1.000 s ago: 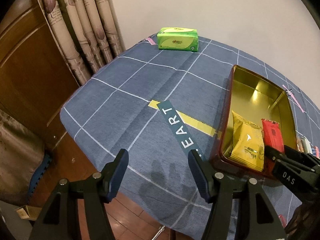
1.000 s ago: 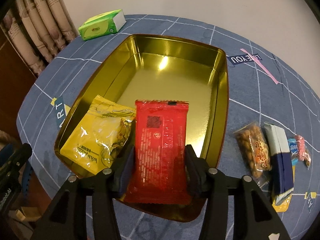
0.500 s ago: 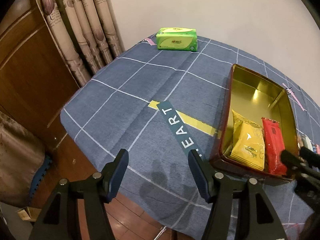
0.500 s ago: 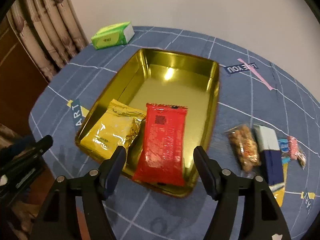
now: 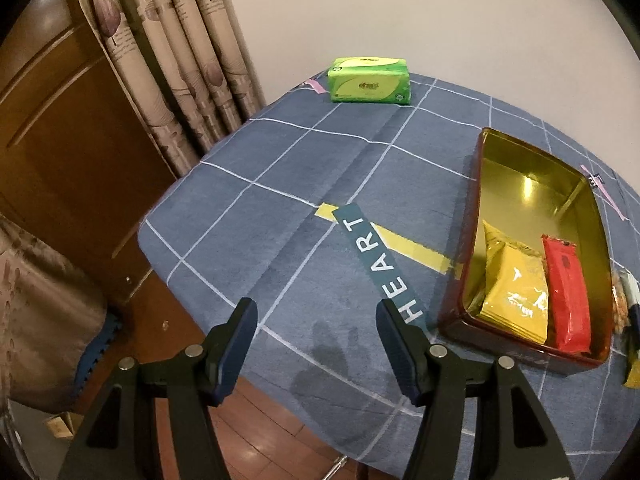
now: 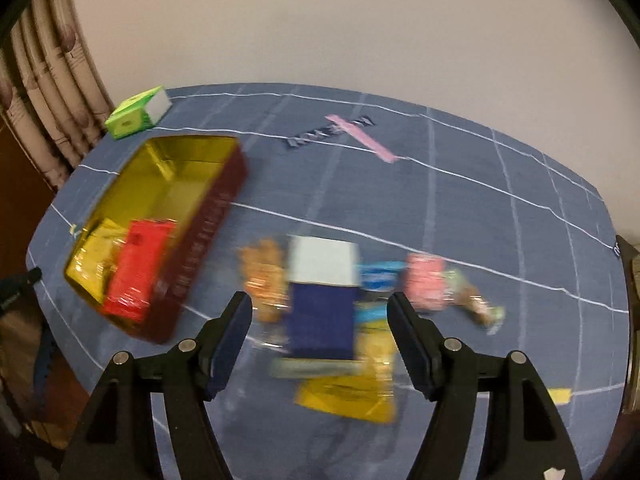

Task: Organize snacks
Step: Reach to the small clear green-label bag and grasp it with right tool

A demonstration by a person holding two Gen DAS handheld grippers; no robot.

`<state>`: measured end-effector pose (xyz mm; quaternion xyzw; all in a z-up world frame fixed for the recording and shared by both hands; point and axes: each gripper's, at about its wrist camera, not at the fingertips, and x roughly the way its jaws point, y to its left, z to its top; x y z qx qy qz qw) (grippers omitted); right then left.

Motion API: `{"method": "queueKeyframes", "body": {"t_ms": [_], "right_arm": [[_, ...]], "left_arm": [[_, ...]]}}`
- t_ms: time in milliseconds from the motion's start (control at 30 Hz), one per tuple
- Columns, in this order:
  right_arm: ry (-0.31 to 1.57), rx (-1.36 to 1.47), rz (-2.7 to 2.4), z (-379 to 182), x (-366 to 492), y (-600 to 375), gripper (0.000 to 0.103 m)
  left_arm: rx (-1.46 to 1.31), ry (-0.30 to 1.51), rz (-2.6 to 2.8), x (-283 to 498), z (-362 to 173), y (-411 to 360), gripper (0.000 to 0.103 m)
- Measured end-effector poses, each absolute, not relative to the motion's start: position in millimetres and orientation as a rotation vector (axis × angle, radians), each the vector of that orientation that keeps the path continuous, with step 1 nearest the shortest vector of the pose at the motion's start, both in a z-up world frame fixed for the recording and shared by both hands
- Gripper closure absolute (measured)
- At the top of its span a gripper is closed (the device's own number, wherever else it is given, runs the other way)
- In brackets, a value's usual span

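Snacks: glossy red packet (image 5: 568, 294) lies in gold metal tin (image 5: 480, 184); both hand-held grippers gape wide, empty.

The right hand-held gripper (image 6: 320, 312) has let go of the red packet (image 6: 134, 270), left in the tin (image 6: 200, 216), and swung over the blue box (image 6: 322, 320)

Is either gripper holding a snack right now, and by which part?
Nothing is held. The left gripper is open above blue cloth; the right gripper is open above the blue-and-white box.
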<state>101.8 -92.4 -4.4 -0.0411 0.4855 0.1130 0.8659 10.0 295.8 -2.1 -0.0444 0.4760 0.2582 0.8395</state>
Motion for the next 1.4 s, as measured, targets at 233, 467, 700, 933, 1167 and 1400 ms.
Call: {"method": "queueKeyframes", "body": {"t_ms": [233,467,700,933,1167,1400], "right_arm": [[1.067,-0.187,0.222,-31.4,122.1,-167.8,0.037],[1.104,-0.295,0.345,-57.8,140.1,-187.3,0.046],[1.099,-0.279,0.429,-71.9,150.9,-195.2,0.056],[1.056,-0.234,0.446,-76.6,146.1,-195.8,0.078],[1.020,-0.195,0.410,-78.3,122.6,-195.7,0.081],[0.987,-0.039,0.357,-79.6,104.0,-211.0,0.081]], "left_arm": [[-0.034,1.011,0.510,10.9,-0.9,274.6,0.040],[0.029,1.003,0.408,11.6,19.7,224.0,0.040],[0.051,1.023,0.262,32.7,31.2,163.7,0.040],[-0.046,1.118,0.113,60.3,17.2,113.4,0.040],[-0.171,1.210,0.021,95.4,-2.3,79.9,0.040],[-0.325,1.284,0.045,126.7,-18.3,66.7,0.040]]}}
